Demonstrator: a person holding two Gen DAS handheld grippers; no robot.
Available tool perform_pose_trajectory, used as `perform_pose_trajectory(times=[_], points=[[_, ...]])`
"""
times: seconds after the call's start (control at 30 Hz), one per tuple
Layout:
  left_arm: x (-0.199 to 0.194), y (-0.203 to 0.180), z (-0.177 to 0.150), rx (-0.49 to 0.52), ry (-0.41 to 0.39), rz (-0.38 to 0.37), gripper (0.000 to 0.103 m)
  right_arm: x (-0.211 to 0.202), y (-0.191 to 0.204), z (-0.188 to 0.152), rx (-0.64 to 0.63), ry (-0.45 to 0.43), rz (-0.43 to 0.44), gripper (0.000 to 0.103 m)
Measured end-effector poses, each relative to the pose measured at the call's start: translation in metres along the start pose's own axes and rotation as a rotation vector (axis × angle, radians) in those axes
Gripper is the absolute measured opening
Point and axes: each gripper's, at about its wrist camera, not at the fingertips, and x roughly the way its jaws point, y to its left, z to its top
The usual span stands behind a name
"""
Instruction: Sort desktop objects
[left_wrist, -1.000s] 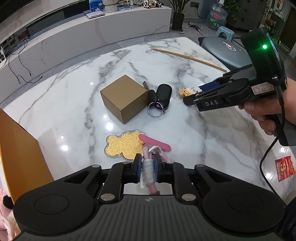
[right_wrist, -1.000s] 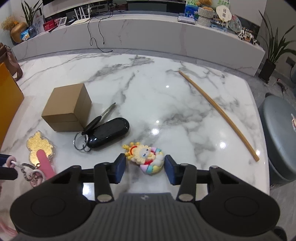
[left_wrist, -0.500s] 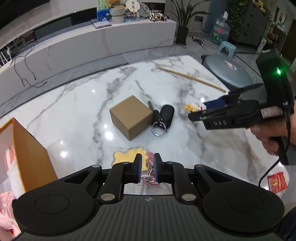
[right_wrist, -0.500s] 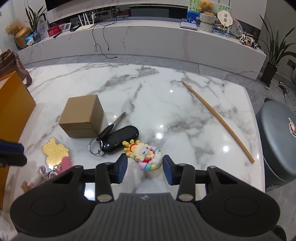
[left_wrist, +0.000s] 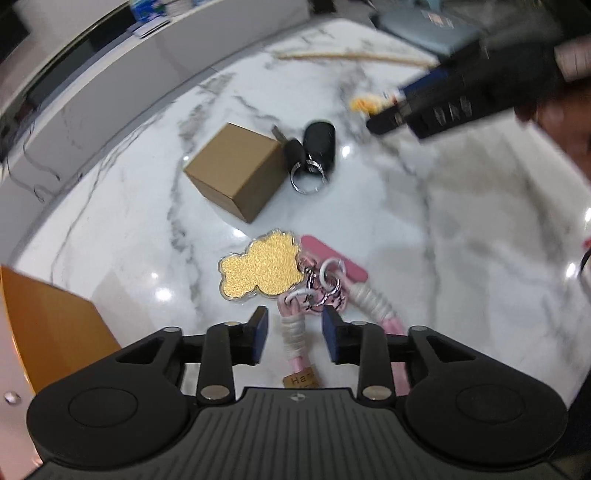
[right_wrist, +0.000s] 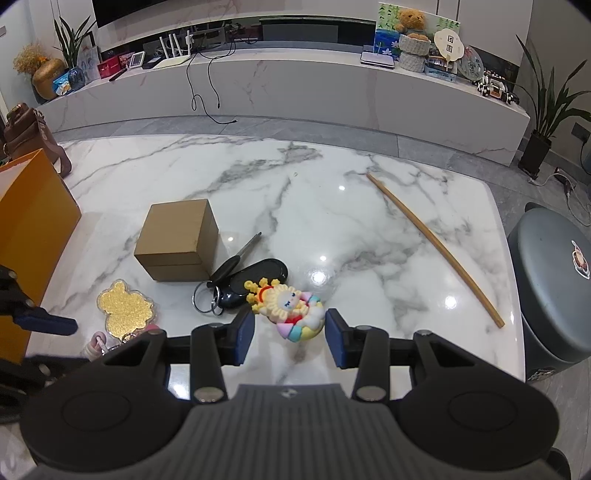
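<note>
A keychain bundle lies on the marble table (right_wrist: 332, 206): a gold glitter bear (left_wrist: 260, 271), a pink strip (left_wrist: 332, 254) and white-wrapped pink straps (left_wrist: 293, 328). My left gripper (left_wrist: 295, 334) points down over it. Its jaws are opening, with one strap loose between the blue pads (left_wrist: 260, 332). My right gripper (right_wrist: 290, 332) is shut on a small sun-and-rainbow toy (right_wrist: 286, 308), which hangs just above the table. In the blurred left wrist view the right gripper (left_wrist: 388, 110) shows at the upper right with the yellow toy (left_wrist: 364, 103) at its tip.
A brown cardboard box (right_wrist: 179, 240) stands left of centre, with a black car key and fob (right_wrist: 255, 280) on a ring beside it. A long wooden stick (right_wrist: 432, 243) lies at the right. An orange box (right_wrist: 29, 236) stands at the left edge, a grey stool (right_wrist: 554, 288) beyond the right edge.
My left gripper, shut on the strap before, has come down and spread its jaws, so the bundle lies loose on the table. My right gripper has risen slightly with the toy.
</note>
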Motion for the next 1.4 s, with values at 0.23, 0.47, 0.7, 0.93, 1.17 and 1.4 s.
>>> perform_pose_trajectory(times=[0.23,0.47,0.7,0.93,1.17,1.4], points=[[0.023,-0.01,0.009,0.038,0.042,-0.009,0.07,0.001,-0.007,-0.004,0.011,0.001,0.009,0.044],[0.025,-0.003,0.015,0.016,0.017,-0.022,0.07,-0.002,-0.014,-0.005,0.023,-0.007,0.015,0.045],[0.033,0.003,0.019,0.021,0.014,0.023,0.103,-0.003,-0.016,-0.006,0.022,-0.008,0.009,0.045],[0.046,0.02,0.027,-0.172,0.083,-0.03,0.103,-0.008,-0.02,-0.004,0.034,-0.025,0.005,0.045],[0.045,0.017,0.02,-0.192,0.024,-0.047,0.103,-0.009,-0.022,-0.004,0.042,-0.03,0.001,0.045],[0.046,0.016,0.018,-0.207,-0.012,-0.052,0.103,-0.01,-0.022,-0.003,0.041,-0.031,0.0,0.046]])
